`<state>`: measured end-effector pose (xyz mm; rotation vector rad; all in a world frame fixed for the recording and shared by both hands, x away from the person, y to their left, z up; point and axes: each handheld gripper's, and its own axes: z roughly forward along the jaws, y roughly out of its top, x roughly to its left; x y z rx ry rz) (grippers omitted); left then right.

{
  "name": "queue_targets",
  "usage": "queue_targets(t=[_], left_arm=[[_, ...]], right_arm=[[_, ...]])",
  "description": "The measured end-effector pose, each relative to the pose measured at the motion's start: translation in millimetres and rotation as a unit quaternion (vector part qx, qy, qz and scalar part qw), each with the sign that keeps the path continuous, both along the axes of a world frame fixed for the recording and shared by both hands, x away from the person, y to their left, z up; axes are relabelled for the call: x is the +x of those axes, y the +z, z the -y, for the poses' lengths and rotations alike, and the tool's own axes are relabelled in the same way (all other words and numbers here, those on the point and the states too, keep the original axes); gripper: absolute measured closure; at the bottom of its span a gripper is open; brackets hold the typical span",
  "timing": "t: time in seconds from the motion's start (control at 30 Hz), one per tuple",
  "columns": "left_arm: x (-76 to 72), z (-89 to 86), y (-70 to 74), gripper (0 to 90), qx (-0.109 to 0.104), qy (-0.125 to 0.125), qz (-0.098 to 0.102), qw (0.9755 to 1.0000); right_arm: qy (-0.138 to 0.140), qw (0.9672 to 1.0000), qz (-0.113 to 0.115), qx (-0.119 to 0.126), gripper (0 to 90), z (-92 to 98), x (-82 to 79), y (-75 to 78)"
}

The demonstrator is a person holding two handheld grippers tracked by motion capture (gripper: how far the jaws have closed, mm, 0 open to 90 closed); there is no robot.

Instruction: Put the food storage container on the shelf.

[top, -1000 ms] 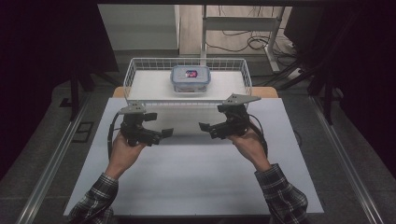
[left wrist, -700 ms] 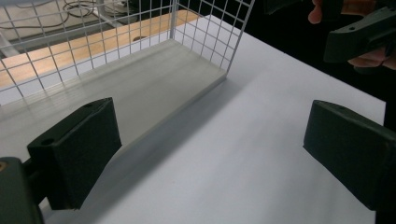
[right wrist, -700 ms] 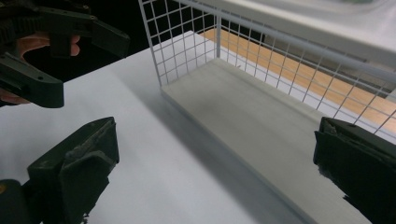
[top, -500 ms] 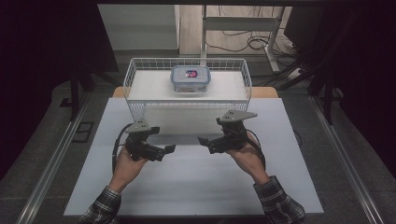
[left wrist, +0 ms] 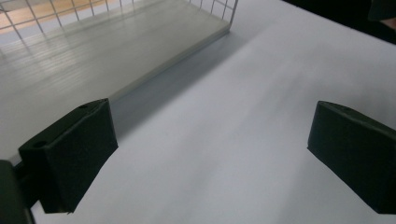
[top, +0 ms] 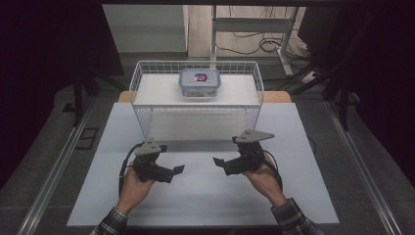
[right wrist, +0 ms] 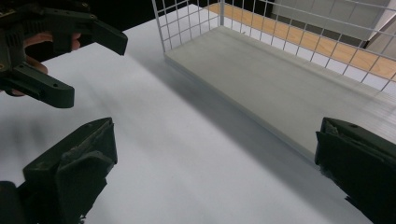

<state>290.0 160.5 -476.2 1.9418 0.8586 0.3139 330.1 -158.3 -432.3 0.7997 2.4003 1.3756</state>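
Both grippers nearer the person, jaws spread, empty; container [top: 199,82] far beyond in basket [top: 147,117].

container [top: 199,82] label: too small to read (blurred) | forearms: cut off below

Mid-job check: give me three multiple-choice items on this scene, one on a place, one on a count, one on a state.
1. Where is the container?
A. inside the basket, at its far side
B. on the table in front of the basket
C. in the left tool

2. How many containers are in the basket?
A. none
B. one
C. three

3. How are the left tool and the right tool?
A. both shut on the container
B. left open, right shut
C. both open, holding nothing

Answers: 1 A, the high view shows it behind the wire wall; 2 B, a single lidded box is there; 3 C, both gripper views show jaws wide apart over bare table.
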Motion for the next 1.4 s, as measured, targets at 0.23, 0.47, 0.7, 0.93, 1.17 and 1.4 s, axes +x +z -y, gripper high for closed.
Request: queue_targets(t=[0.23, 0.47, 0.7, 0.93, 1.17, 1.4], left_arm=[[-15.4, -4.0, -5.2, 1.1, 0.01, 0.009, 0.006, 0.9999], [-29.5, -5.4, -10.4, 1.3, 0.016, 0.013, 0.012, 0.9997], [-38.6, -14.0, -15.6, 1.4, 0.017, 0.025, 0.009, 0.9995], [-48.6, -29.9, -24.1, 1.8, 0.014, 0.043, 0.005, 0.999], [-58.0, -40.1, -30.4, 1.9, 0.021, 0.056, 0.001, 0.9982], [-66.5, -51.0, -36.5, 2.0, 0.024, 0.066, -0.008, 0.9975]], right_arm=[[0.002, 0.9999, -0.006, -0.012, 0.0, 8.6, -12.7, -10.5], [-0.003, 0.9997, -0.013, -0.021, 0.0, 20.3, -21.4, -16.5], [-0.014, 0.9996, -0.015, -0.021, 0.0, 30.9, -30.3, -23.7], [-0.028, 0.9993, -0.02, -0.011, 0.0, 43.2, -36.7, -28.2], [-0.046, 0.9988, -0.014, -0.012, 0.0, 57.3, -43.6, -35.4], [-0.065, 0.9975, -0.018, -0.022, 0.0, 70.4, -49.7, -47.7]])
